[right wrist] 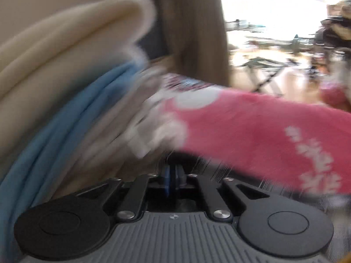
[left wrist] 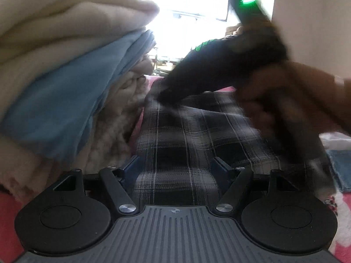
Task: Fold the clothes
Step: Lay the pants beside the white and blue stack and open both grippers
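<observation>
1. Pink patterned fleece bedspread [right wrist: 263,131] carries a black-and-white plaid flannel garment [left wrist: 186,135], centre frame, partly folded.
2. Left gripper [left wrist: 175,164] hovers wide; right gripper [right wrist: 173,175] shut, apparently pinching plaid.
3. Cream and blue pile [left wrist: 54,65], upper left, looks finished.

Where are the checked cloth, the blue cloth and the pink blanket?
checked cloth [left wrist: 175,144]: left wrist view, flat middle.
blue cloth [left wrist: 65,100]: left wrist view, folded layer in the stack.
pink blanket [right wrist: 252,127]: right wrist view, plain pink part.
</observation>
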A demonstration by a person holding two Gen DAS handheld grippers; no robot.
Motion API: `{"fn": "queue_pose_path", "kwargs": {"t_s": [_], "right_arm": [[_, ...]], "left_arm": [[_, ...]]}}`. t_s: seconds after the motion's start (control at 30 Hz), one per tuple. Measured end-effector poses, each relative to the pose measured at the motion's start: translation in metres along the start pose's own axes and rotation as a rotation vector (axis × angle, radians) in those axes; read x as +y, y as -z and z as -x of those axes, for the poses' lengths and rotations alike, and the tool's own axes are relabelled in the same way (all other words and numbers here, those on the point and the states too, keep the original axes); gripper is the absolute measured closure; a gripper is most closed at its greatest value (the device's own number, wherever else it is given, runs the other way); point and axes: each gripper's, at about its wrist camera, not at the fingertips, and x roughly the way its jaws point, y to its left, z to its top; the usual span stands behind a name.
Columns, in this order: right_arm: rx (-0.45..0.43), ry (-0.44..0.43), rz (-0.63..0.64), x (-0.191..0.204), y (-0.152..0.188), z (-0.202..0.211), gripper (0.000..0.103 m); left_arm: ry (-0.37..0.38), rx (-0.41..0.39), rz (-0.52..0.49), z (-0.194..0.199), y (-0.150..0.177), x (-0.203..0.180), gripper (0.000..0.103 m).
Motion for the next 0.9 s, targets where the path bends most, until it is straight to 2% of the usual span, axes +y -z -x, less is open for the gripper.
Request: {"fn": "queue_pose_path", "kwargs": {"t_s": [0.07, 0.1, 0.23, 0.3, 0.37, 0.4, 0.47, 0.53, 0.6, 0.67, 0.73, 0.83, 0.87, 0.9], "right_arm": [[-0.067, 0.075, -0.049, -0.007, -0.003, 0.013, 0.092], [-0.102, 0.096, -0.068, -0.014, -0.005, 0.025, 0.092], [-0.218, 0.093, -0.138, -0.059, -0.01, 0.096, 0.091], [-0.192, 0.049, -0.171, -0.086, -0.005, 0.126, 0.091], [-0.106, 0.024, -0.158, -0.107, 0.007, 0.141, 0.091], [-0.062, 0.047, -0.164, -0.118, 0.013, 0.142, 0.091], [0.012, 0.157, -0.23, -0.144, 0.03, 0.136, 0.091], [-0.012, 0.318, -0.262, -0.161, 0.044, 0.14, 0.092], [-0.107, 0.322, -0.249, -0.158, 0.052, 0.166, 0.092], [-0.183, 0.296, -0.223, -0.149, 0.059, 0.192, 0.092], [-0.176, 0.169, -0.135, -0.12, 0.065, 0.212, 0.092], [-0.104, 0.038, 0.032, -0.07, 0.085, 0.223, 0.094], [-0.069, 0.024, 0.077, -0.058, 0.095, 0.223, 0.094], [-0.017, 0.051, 0.105, -0.052, 0.109, 0.218, 0.094]], "left_arm": [[0.004, 0.005, -0.013, 0.0, -0.001, 0.004, 0.03], [0.006, 0.008, -0.02, 0.0, -0.002, 0.006, 0.028], [0.009, 0.009, -0.042, 0.002, -0.003, 0.012, 0.024], [0.013, 0.006, -0.03, 0.003, -0.003, 0.016, 0.024], [0.017, 0.004, -0.025, 0.002, -0.003, 0.016, 0.023], [0.019, 0.004, -0.024, 0.001, -0.003, 0.014, 0.022], [0.024, 0.006, -0.028, 0.001, -0.003, 0.013, 0.022], [0.028, 0.006, -0.041, -0.002, -0.002, 0.011, 0.022], [0.026, 0.004, -0.05, -0.013, -0.003, 0.004, 0.022], [0.02, -0.001, -0.054, -0.012, -0.002, 0.002, 0.022], [0.016, -0.006, -0.058, -0.011, -0.002, 0.001, 0.022], [0.01, -0.015, -0.079, -0.012, -0.002, -0.001, 0.022], [0.008, -0.014, -0.081, -0.013, -0.003, -0.002, 0.022], [0.007, -0.011, -0.08, -0.014, -0.003, -0.002, 0.022]]}}
